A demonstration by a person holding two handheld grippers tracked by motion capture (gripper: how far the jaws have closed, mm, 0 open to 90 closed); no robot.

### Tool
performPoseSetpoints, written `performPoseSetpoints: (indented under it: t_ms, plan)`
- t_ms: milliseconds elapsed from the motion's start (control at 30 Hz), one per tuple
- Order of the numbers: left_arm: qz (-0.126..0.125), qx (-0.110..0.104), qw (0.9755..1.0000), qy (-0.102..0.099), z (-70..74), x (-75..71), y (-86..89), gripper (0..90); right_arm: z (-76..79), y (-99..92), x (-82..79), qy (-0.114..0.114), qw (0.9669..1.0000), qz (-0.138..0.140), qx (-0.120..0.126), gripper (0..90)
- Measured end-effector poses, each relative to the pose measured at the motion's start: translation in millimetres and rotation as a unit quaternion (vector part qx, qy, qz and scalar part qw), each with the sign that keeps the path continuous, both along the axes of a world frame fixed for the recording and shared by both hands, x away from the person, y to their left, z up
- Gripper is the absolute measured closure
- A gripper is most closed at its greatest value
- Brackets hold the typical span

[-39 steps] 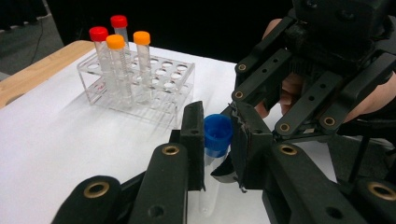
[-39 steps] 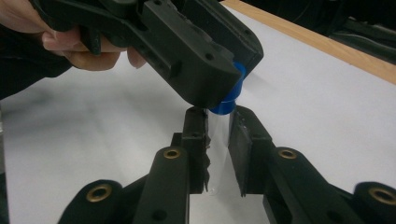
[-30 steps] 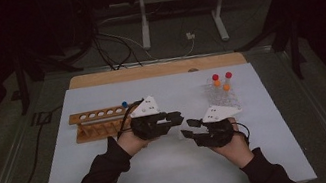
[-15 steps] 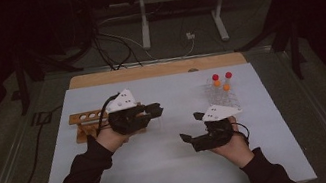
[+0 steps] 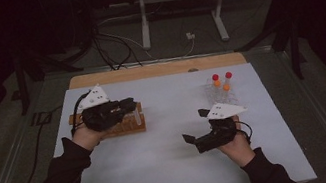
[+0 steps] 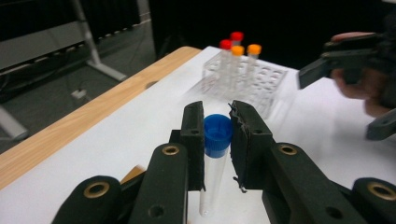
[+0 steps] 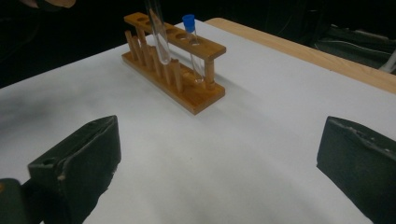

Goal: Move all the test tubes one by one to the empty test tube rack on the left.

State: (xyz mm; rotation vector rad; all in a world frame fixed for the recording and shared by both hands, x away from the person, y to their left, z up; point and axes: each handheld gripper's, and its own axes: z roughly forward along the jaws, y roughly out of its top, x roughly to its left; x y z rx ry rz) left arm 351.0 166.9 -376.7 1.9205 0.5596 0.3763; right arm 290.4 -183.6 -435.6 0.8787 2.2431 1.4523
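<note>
White mat (image 5: 165, 172) on wooden table (image 5: 157, 69), dark room; left gripper (image 6: 217, 135) clamps blue-capped test tube (image 6: 215, 158) above wooden rack (image 5: 129, 125); right gripper (image 5: 198, 128), just opening, empty, near right.

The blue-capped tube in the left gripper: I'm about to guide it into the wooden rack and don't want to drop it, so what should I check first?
1. Left gripper shut on the blue-capped tube: ok, its fingers clamp just below the cap.
2. Tube hangs roughly upright: ok.
3. Wooden rack has free holes: ok, one other capped tube stands in it.
4. Tube bottom lined up over a hole: cannot tell.
5. Right gripper out of the way: ok, open, its jaws just opened, nothing between them.
</note>
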Motion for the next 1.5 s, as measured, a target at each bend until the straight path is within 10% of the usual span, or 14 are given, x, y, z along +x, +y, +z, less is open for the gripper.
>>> performPoseSetpoints:
  t_ms: [867,1500]
  plan:
    - [0.097,-0.008,0.9951,-0.02,-2.7,38.8,47.4,77.3,-0.5,-2.5,1.0,0.001,1.0,0.002,0.006,0.0]
    - [0.112,0.009,0.9934,0.021,-56.1,51.3,38.0,77.3,0.0,-5.6,0.8,0.002,1.0,0.001,0.003,0.0]
